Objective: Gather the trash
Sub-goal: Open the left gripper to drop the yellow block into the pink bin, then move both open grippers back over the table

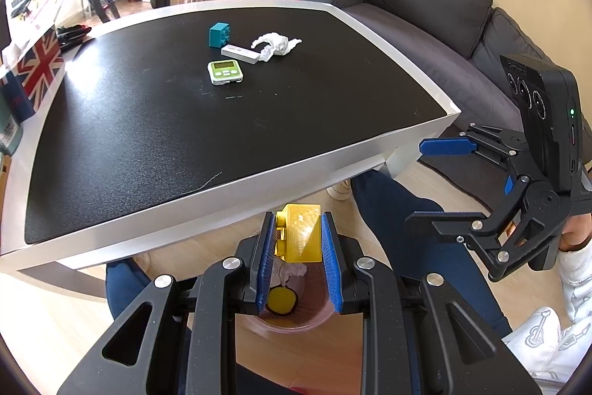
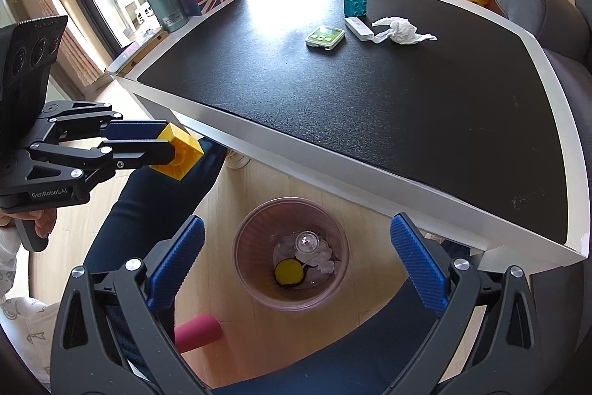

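Left tool (image 1: 298, 239) clamped on the yellow block (image 1: 300, 236), hanging off the desk edge by the bin.

The desk (image 2: 370, 106) fills the view, and below its near edge on the floor sits the pink bin (image 2: 292, 252), already holding tissue, a clear cup and a yellow disc. In the right wrist view the block (image 2: 180, 150) sits out to the left of the bin mouth, not yet over it, so my call is: carry it across until it is squarely above the opening, lower it, then part the jaws. The right tool (image 2: 296, 258) is spread wide and empty, hovering above the bin, so mind the two don't clash. Up on the desk wait the crumpled tissue (image 2: 403, 30), the white test cassette (image 2: 359, 27) touching it, a green timer (image 2: 325, 37) and a teal block (image 2: 356, 4).
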`<state>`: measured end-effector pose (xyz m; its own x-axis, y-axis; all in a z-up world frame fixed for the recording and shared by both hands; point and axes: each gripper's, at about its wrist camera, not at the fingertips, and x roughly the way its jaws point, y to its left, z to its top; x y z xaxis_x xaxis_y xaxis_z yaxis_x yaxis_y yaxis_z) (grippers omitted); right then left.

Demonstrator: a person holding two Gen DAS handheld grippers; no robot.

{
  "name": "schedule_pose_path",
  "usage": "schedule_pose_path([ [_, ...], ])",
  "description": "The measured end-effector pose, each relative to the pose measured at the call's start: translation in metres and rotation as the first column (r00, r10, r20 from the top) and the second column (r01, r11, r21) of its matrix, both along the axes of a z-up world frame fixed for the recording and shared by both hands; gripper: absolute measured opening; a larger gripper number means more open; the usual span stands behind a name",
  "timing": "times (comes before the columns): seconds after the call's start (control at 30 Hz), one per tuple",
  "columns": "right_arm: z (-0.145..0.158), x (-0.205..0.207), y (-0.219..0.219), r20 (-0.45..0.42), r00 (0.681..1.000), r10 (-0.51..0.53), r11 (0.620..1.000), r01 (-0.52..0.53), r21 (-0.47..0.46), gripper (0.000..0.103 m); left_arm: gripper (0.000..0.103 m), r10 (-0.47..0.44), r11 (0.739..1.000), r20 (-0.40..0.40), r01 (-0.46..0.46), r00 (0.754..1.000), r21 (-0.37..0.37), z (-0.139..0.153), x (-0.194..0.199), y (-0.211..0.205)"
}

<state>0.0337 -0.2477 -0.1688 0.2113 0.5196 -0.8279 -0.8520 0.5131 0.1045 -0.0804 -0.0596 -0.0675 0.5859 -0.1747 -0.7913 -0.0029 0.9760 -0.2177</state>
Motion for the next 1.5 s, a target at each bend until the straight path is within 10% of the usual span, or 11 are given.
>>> schedule_pose_path([
  [0.67, 0.013, 0.008, -0.014, 0.016, 0.999, -0.047, 0.998, 0.046, 0.038, 0.099, 0.027, -0.046, 0.999, -0.012, 0.046, 0.999, -0.006, -0.003, 0.003, -0.013],
  [0.77, 0.013, 0.010, -0.017, 0.014, 0.998, -0.054, 0.998, 0.053, 0.041, 0.099, 0.091, -0.031, 0.999, 0.001, 0.031, 1.000, -0.007, -0.003, 0.004, -0.013],
  [0.8, 0.014, 0.010, -0.017, 0.014, 0.998, -0.055, 0.998, 0.054, 0.042, 0.099, 0.095, -0.014, 1.000, 0.023, 0.014, 1.000, -0.006, 0.000, 0.003, -0.013],
  [1.5, 0.014, 0.011, -0.016, 0.012, 0.998, -0.057, 0.997, 0.056, 0.045, 0.099, 0.095, 0.050, 0.999, 0.017, -0.050, 0.999, 0.007, 0.003, 0.003, 0.000],
])
